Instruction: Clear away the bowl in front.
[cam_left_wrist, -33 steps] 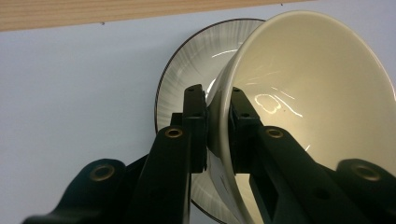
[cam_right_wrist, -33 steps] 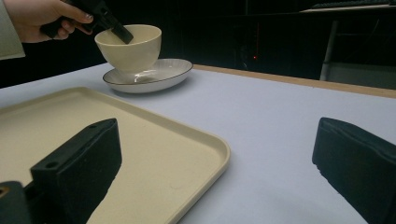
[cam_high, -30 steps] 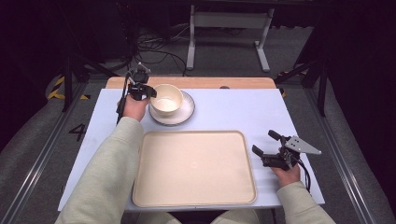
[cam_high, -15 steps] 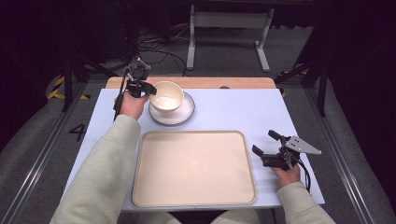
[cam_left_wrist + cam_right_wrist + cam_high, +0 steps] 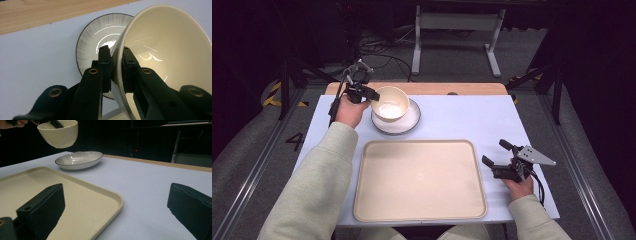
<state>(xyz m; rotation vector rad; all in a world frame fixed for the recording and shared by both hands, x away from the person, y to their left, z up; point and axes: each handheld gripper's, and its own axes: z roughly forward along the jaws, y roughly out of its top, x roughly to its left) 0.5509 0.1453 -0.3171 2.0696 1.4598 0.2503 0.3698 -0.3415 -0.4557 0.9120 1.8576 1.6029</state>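
Note:
A cream bowl (image 5: 389,102) hangs in the air above a white plate with a dark rim (image 5: 407,121) at the table's back left. My left gripper (image 5: 371,96) is shut on the bowl's rim, one jaw inside and one outside, as the left gripper view shows (image 5: 117,62). In the right gripper view the bowl (image 5: 58,135) is lifted clear of the plate (image 5: 79,159). My right gripper (image 5: 497,154) rests at the table's right front, beside the tray, open with nothing between its jaws (image 5: 115,205).
A large cream tray (image 5: 419,180) lies in the middle front of the light blue table (image 5: 467,117). A wooden strip (image 5: 437,88) runs along the table's far edge. Dark floor with cables and a stand lies beyond.
My left gripper has lifted the bowl off the plate and carried it slightly up and to the left. The right gripper has kept still.

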